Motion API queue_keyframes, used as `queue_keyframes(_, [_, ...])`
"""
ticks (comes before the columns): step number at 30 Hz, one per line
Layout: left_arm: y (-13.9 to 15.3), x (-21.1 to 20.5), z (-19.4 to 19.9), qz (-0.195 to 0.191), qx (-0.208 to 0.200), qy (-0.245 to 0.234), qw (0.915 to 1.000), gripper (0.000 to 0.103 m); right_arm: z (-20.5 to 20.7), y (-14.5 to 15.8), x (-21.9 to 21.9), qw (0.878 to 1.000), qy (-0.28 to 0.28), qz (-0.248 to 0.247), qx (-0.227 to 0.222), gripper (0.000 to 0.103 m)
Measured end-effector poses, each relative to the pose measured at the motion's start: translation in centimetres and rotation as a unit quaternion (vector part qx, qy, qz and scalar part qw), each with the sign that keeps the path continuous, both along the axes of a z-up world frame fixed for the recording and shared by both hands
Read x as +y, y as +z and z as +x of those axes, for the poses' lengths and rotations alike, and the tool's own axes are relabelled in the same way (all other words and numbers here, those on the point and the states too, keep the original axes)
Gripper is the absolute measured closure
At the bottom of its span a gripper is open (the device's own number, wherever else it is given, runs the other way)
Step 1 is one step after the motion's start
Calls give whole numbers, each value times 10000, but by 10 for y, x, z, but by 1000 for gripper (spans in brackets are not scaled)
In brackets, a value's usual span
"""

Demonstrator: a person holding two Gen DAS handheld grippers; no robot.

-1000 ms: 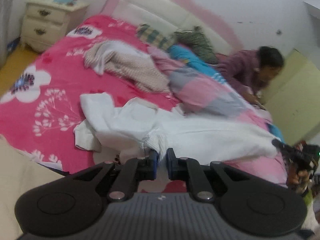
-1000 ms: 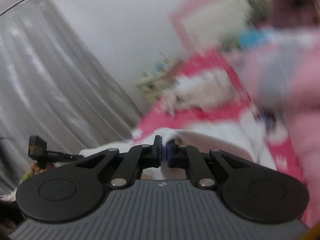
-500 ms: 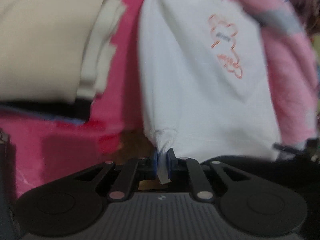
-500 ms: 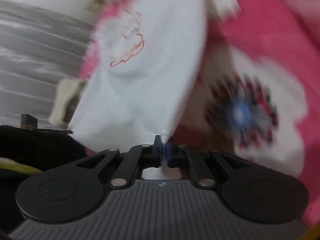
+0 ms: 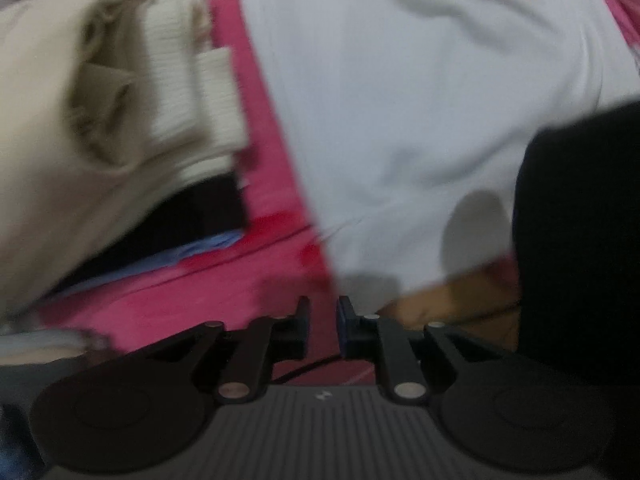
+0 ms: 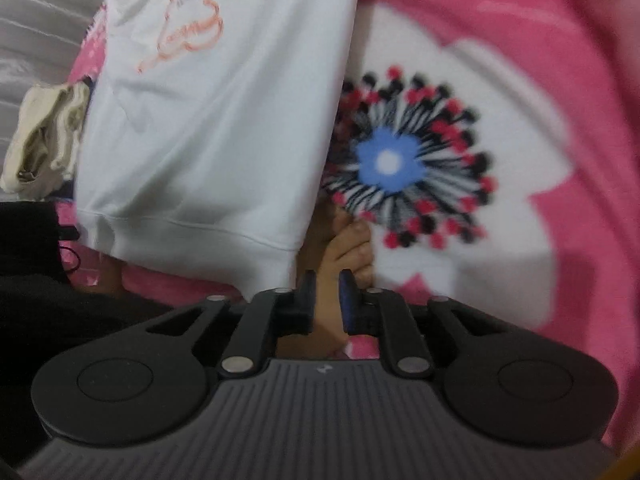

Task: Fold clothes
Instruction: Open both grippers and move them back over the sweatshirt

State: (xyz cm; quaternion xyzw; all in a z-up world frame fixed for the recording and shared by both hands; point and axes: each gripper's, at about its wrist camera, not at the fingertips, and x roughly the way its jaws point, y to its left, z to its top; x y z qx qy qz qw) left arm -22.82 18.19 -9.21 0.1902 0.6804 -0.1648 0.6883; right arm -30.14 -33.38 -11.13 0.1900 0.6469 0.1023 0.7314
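My left gripper [image 5: 322, 312] has just been opening, and nothing sits between its jaws now; the hem corner of the white sweatshirt [image 5: 420, 120] lies just beyond them on the pink blanket [image 5: 224, 292]. My right gripper [image 6: 327, 286] has likewise just been opening — its jaws stand apart with no cloth in the gap, the other hem corner just left of them. So the sweatshirt is released, spread face up near the bed's near edge, its hem toward me.

To do this step well, I judge I should let go cleanly, lift both tools straight off so the hem does not drag, and check that the body lies flat before I take the sleeves or sides for the first fold.

The sweatshirt is smooth, soft knit with a stitched hem band [image 6: 208, 228] and an orange outline print [image 6: 188, 28] on the chest; shallow creases run across it. The blanket is fleecy, pink with a big white flower [image 6: 404, 160] that has a blue centre. At the sweatshirt's left side lies a beige garment [image 5: 80, 128] with ribbed cuffs — bulkier, already bunched or folded. A bare foot [image 6: 344, 252] shows below the bed's edge.
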Motion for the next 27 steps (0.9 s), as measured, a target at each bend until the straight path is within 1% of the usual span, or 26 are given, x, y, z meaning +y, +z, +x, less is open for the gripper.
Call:
queue_keyframes(1, [6,6,-2,5,-8,33,10000,88,-1,11,-4,9999,-40,-79,-115,80])
queue_keyframes(2, [13,12,-2,-41,-9,114,9999,87,-1,21,-8,9995,-81,-187,-257,80])
queue_keyframes(3, [22,17,0,-163,-34,242,9996,87,1,29,-12,9986,-122,-268,-431,80])
queue_keyframes(4, [30,20,4,-325,-81,391,9987,84,4,36,-16,9973,-163,-322,-634,80])
queue_keyframes(6, [47,15,13,-747,-233,662,9947,83,12,48,-22,9931,-200,-419,-1073,79])
queue_keyframes(7, [55,9,17,-958,-332,764,9919,80,20,52,-21,9898,-155,-453,-1340,79])
queue_keyframes(9, [65,-11,37,-1289,-603,878,9859,80,46,63,-9,9818,-19,-494,-1834,79])
queue_keyframes(12, [75,-35,71,-1343,-1179,971,9791,76,99,81,17,9666,433,-473,-2482,79])
queue_keyframes(13, [72,-42,83,-1301,-1402,1040,9760,71,117,88,31,9607,627,-476,-2662,79])
queue_keyframes(14, [66,-49,94,-1246,-1624,1142,9721,69,136,96,46,9540,847,-497,-2833,79])
queue_keyframes(16, [52,-62,118,-1102,-2063,1368,9626,69,180,111,84,9345,1389,-611,-3220,79])
queue_keyframes(17, [44,-66,127,-952,-2293,1510,9568,69,198,116,104,9243,1672,-681,-3362,77])
queue_keyframes(18, [37,-70,136,-804,-2515,1611,9509,68,217,122,125,9126,1976,-759,-3498,73])
queue_keyframes(20, [24,-73,151,-695,-2782,1836,9402,68,251,127,171,8850,2578,-863,-3779,70])
queue_keyframes(22, [11,-71,160,-781,-2834,2040,9338,68,273,124,214,8545,3161,-884,-4025,67])
queue_keyframes(24, [-3,-67,162,-911,-2860,2204,9281,68,293,114,261,8243,3692,-834,-4210,66])
queue_keyframes(25, [-9,-67,163,-953,-2892,2229,9260,68,301,106,283,8120,3915,-764,-4262,66])
queue_keyframes(27, [-19,-66,163,-1061,-2943,2251,9227,68,312,86,322,7950,4238,-681,-4286,66])
